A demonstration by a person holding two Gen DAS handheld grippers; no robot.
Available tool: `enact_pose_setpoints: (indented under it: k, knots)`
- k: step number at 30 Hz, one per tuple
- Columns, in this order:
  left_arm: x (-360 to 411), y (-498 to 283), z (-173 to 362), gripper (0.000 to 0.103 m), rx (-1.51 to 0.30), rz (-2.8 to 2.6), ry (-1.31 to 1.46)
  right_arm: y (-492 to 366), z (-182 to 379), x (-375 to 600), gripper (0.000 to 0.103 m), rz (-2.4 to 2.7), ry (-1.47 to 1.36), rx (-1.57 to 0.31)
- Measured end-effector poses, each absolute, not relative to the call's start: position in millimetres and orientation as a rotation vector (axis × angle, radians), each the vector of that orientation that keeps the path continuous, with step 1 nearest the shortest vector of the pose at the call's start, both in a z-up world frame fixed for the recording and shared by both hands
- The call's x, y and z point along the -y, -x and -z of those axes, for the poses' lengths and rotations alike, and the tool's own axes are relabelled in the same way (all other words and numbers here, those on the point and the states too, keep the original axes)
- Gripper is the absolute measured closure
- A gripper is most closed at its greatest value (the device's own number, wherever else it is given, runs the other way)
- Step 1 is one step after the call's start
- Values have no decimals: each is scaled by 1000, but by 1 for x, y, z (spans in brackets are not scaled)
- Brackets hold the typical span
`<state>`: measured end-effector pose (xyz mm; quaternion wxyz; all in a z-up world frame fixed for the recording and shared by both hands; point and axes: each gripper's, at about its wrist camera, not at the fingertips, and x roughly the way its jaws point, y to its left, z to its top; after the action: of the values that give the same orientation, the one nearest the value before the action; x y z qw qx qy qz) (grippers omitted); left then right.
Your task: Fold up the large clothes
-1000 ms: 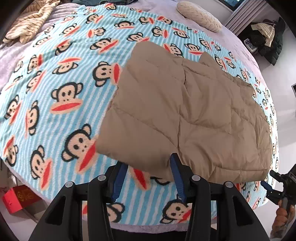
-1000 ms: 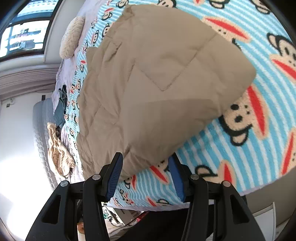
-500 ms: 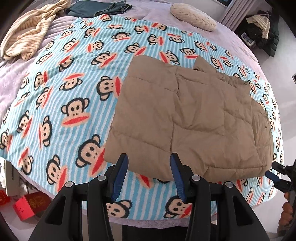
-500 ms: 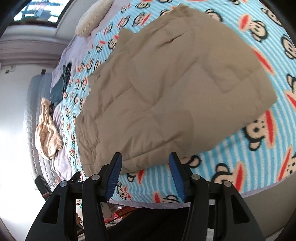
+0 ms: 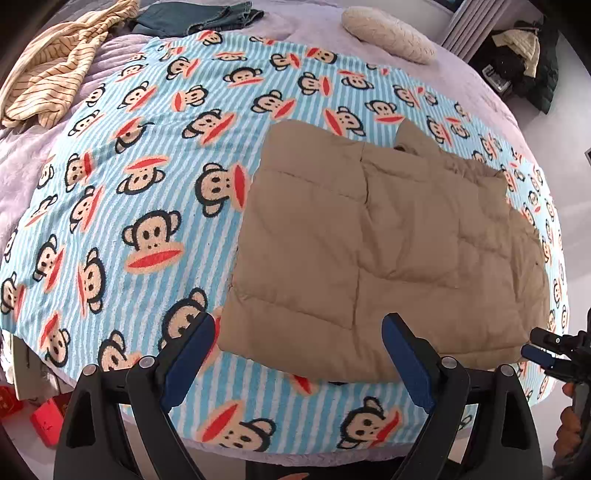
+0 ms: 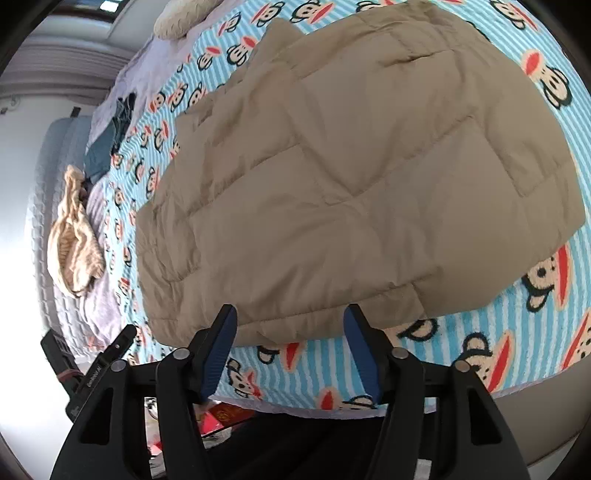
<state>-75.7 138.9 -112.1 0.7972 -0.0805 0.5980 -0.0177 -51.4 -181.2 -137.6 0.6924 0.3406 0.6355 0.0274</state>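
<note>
Since a second ago the left gripper (image 5: 297, 354) has been lifted back from the tan quilted jacket (image 5: 399, 251), so more of the bed is taken in, and its jaws have been spread much wider. They are opening at this moment, with nothing pressed between them; the jacket's near edge is seen through the gap, below and apart from the blue pads. The right gripper (image 6: 290, 350) has been swung sideways and rolled, so the jacket (image 6: 351, 177) is now seen from its other end. Its jaws are also opening, standing apart with no cloth clamped; the jacket's hem lies just beyond the fingertips.

The jacket is laid folded and flat on the monkey-print blanket (image 5: 155, 206), toward the bed's near right part in the left wrist view. A striped cream garment (image 5: 55, 74) and a dark blue garment (image 5: 195, 18) are noted at the far edge, well apart from the jacket. A knitted cream pillow (image 5: 388, 33) is seen at the far right on the lilac bedcover (image 5: 22, 158). The right gripper is glimpsed at the left view's right edge.
</note>
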Motion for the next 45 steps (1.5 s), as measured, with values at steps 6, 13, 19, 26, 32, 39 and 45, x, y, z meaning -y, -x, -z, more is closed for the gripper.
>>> enact_pose_setpoints:
  k: [6, 13, 19, 26, 32, 39, 45]
  knots:
    - [-138, 65, 116, 0, -1285, 51, 123, 43, 139, 166, 16, -42, -702, -1440]
    - [-144, 42, 124, 0, -1309, 78, 121, 27, 134, 155, 11, 2, -648, -1416]
    - [-150, 27, 136, 0, -1328, 88, 149, 15, 138, 141, 11, 15, -591, -1474]
    - [-177, 13, 153, 0, -1350, 165, 290, 11, 142, 131, 11, 35, -585, -1508]
    - [-196, -2, 182, 0, -1396, 260, 412, 13, 140, 130, 11, 63, -582, -1517]
    - [-171, -29, 228, 0, -1495, 472, 431, 17, 139, 128, 11, 94, -562, -1537]
    - [-137, -43, 252, 0, -1552, 601, 426, 14, 133, 127, 11, 114, -523, -1533]
